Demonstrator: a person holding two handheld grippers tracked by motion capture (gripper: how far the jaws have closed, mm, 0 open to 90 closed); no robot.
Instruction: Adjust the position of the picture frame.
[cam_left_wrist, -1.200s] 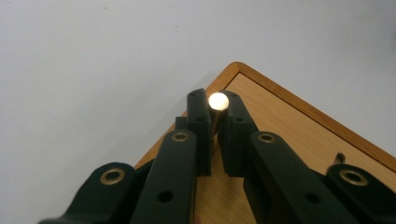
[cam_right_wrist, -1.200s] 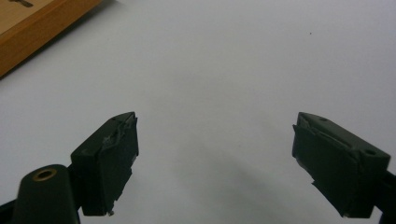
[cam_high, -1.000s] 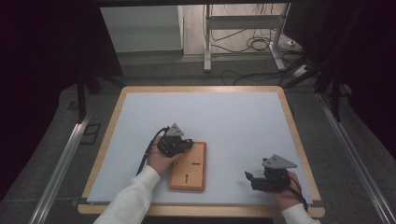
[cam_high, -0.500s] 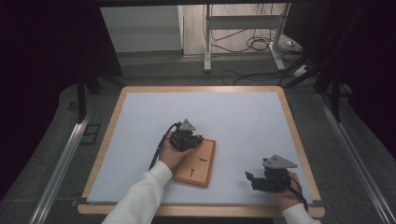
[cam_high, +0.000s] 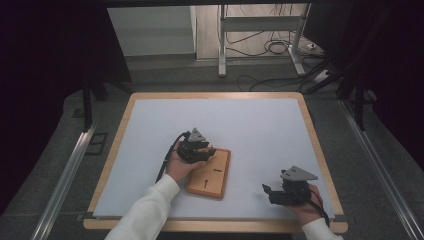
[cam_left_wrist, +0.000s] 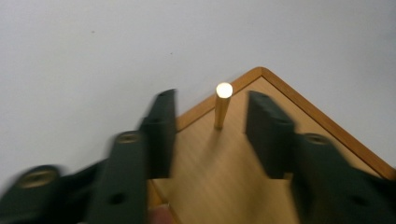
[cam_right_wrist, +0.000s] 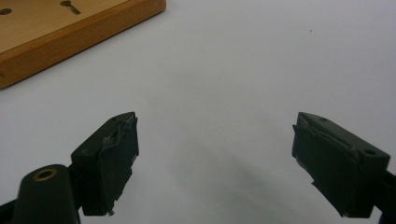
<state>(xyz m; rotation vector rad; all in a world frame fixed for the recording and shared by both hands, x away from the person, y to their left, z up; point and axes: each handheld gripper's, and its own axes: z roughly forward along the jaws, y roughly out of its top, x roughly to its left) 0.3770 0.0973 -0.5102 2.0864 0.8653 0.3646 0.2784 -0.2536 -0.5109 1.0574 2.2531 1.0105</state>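
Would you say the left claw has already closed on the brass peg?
No, the left claw is open, with visible gaps on both sides of the upright brass peg.

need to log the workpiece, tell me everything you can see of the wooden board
The wooden board is a flat, light brown rectangular block with rounded corners and a darker edge, lying slightly skewed on the white table surface near the front. Its top carries dark slot-like marks and small holes. A thin brass-coloured peg stands upright near one corner. The left gripper hovers over that corner, jaws open on either side of the peg, not touching it.
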